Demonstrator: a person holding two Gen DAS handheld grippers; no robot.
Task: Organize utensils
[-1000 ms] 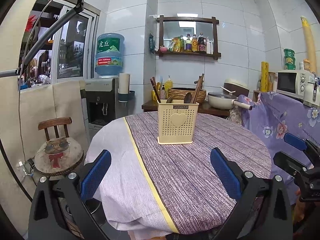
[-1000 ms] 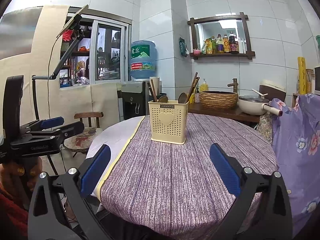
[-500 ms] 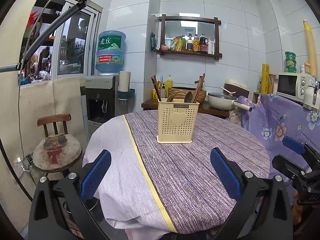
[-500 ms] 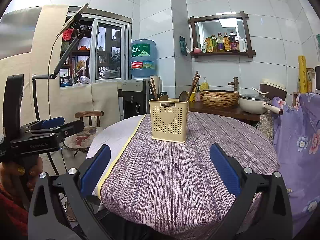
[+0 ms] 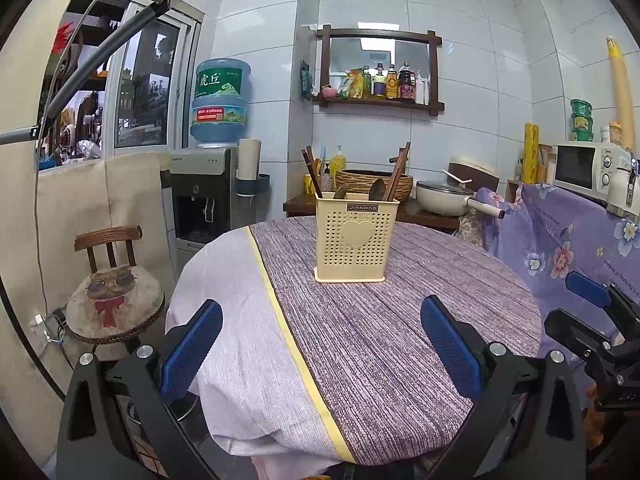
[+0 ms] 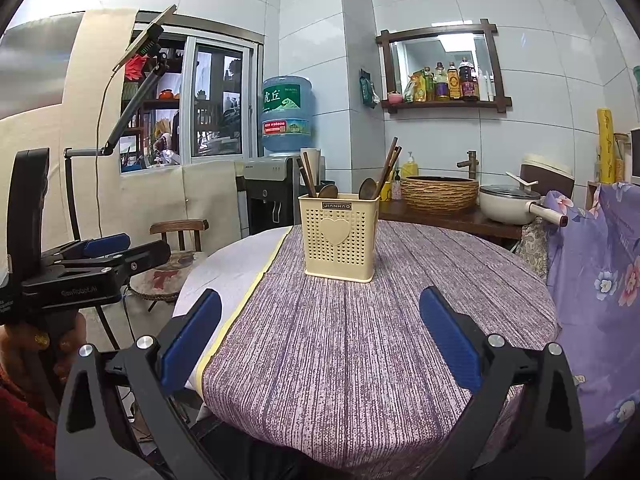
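Note:
A cream perforated utensil holder (image 5: 354, 238) (image 6: 339, 238) with a heart on its front stands upright on the round table (image 5: 400, 328) (image 6: 360, 340). Dark chopsticks (image 5: 312, 172) (image 6: 306, 174) and wooden spoons (image 5: 376, 190) (image 6: 366, 189) stick out of its top. My left gripper (image 5: 320, 344) is open near the table's front edge, well short of the holder, nothing between its blue pads. My right gripper (image 6: 320, 340) is open too, empty, over the near part of the table. Each gripper also shows in the other's view: the left gripper (image 6: 100, 256), the right gripper (image 5: 592, 308).
A stool with a cat cushion (image 5: 114, 300) stands left of the table. A water dispenser (image 5: 208, 196) is behind it. A side counter holds a woven basket (image 6: 439, 194) and a white pan (image 6: 510, 202). A purple floral cloth (image 6: 600, 272) hangs at the right.
Both views have drifted slightly and the left one has risen a little. The holder and utensils stay put; both grippers remain open.

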